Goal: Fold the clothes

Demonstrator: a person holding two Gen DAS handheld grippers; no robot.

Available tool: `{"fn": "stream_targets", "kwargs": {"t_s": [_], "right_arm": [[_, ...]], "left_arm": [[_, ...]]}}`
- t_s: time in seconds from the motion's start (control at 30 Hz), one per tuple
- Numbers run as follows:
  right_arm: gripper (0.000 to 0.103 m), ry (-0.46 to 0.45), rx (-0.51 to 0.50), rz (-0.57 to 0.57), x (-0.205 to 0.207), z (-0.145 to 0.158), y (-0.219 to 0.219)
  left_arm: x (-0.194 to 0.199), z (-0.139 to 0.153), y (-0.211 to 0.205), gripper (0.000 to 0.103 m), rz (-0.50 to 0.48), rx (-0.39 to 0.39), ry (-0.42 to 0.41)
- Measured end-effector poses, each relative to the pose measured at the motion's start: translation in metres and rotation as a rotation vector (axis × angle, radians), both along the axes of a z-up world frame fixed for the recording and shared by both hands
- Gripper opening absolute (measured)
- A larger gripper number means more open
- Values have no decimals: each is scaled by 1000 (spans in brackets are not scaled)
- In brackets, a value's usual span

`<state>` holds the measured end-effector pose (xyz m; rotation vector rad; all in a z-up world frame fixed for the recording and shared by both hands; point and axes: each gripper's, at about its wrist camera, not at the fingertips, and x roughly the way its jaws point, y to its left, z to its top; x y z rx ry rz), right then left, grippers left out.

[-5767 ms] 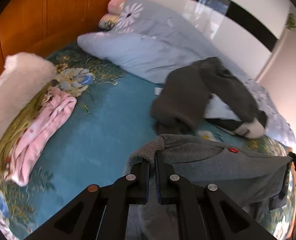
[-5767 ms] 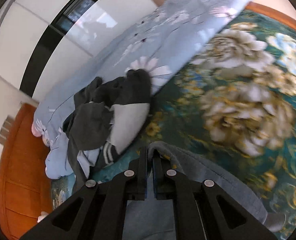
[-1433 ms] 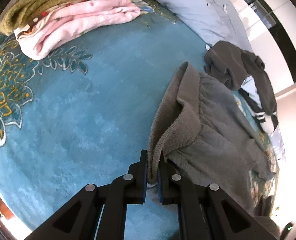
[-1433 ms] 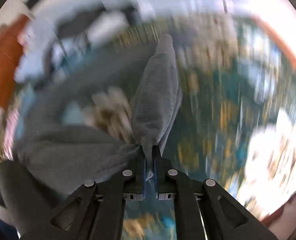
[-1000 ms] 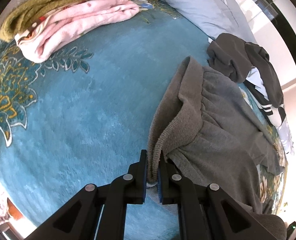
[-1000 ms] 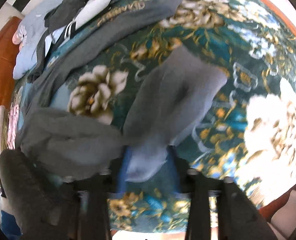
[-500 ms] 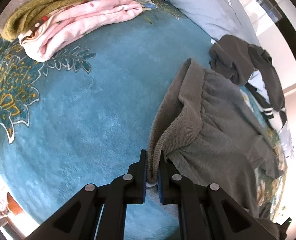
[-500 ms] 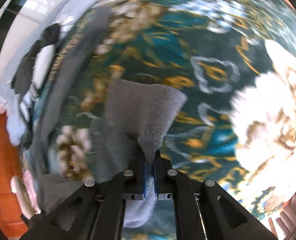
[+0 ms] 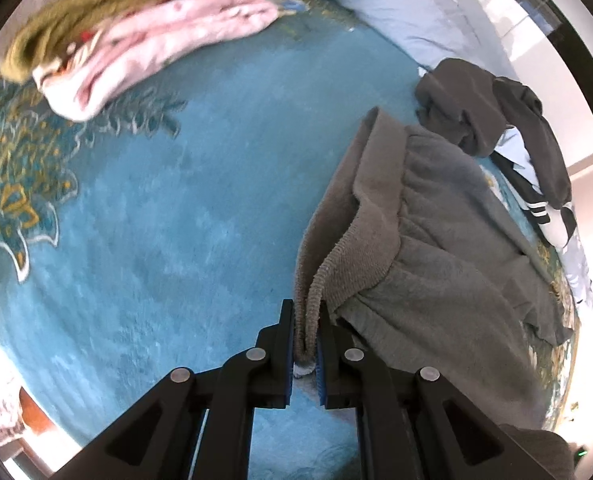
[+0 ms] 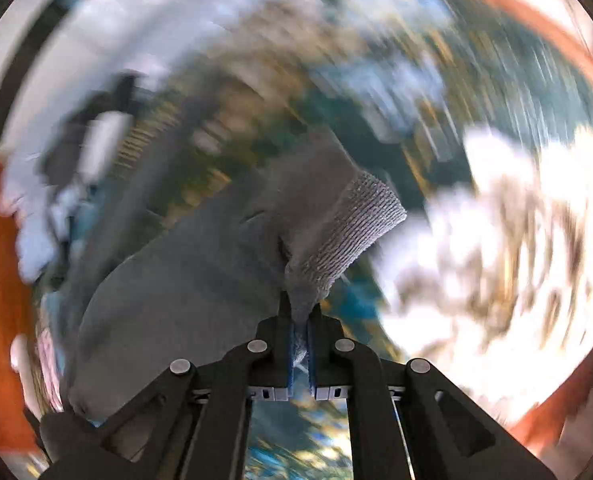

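1. While both grippers pinch the same garment, the step in hand looks like a fold of the grey sweatpants (image 9: 436, 248): the left gripper (image 9: 306, 344) has its jaws narrowed on the ribbed waistband (image 9: 360, 256), and the right gripper (image 10: 299, 328) has its jaws clamped on a ribbed cuff (image 10: 356, 224) at a leg end.
2. The sweatpants lie partly spread on the teal floral bedspread (image 9: 176, 220), waist end raised at the left gripper's jaws, legs trailing off toward the dark clothes pile (image 9: 492, 112).
3. The right wrist view is heavily smeared, so where the cuff is heading cannot be read. Judged from the grips, the next move calls for bringing the cuff end over to the waist end and laying the halves edge to edge — both pinches kept firm until the cloth settles.
4. The fabric is thick, soft fleece — limp, likely to sag and bunch. The waistband and cuff are coarser rib knit. The bedspread looks plush. A folded stack (image 9: 156, 44) of pink and olive cloth rests well apart.
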<state>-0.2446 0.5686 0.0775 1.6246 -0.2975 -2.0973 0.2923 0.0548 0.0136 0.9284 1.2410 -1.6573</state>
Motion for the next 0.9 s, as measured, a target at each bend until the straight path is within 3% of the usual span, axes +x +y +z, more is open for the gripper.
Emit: {"fn": "stream_targets", "kwargs": {"t_s": [0.17, 0.2, 0.33, 0.5, 0.63, 0.73, 0.9], "right_arm": [[5, -150, 81, -75, 6, -58, 18], [5, -153, 71, -79, 4, -57, 17], [5, -106, -11, -50, -20, -19, -8], [5, -111, -33, -29, -56, 12, -46], [5, -94, -53, -22, -93, 38, -82], [5, -105, -24, -42, -129, 41, -115], [5, -140, 47, -111, -185, 23, -156]], "left_arm": [[-1, 7, -2, 9, -9, 6, 16], [-1, 9, -3, 9, -8, 8, 21], [-1, 19, -7, 9, 14, 31, 45], [-7, 42, -19, 9, 34, 93, 67], [-6, 55, -37, 9, 104, 218, 243], [-7, 54, -54, 9, 187, 326, 384], [-24, 44, -86, 9, 271, 369, 476]]}}
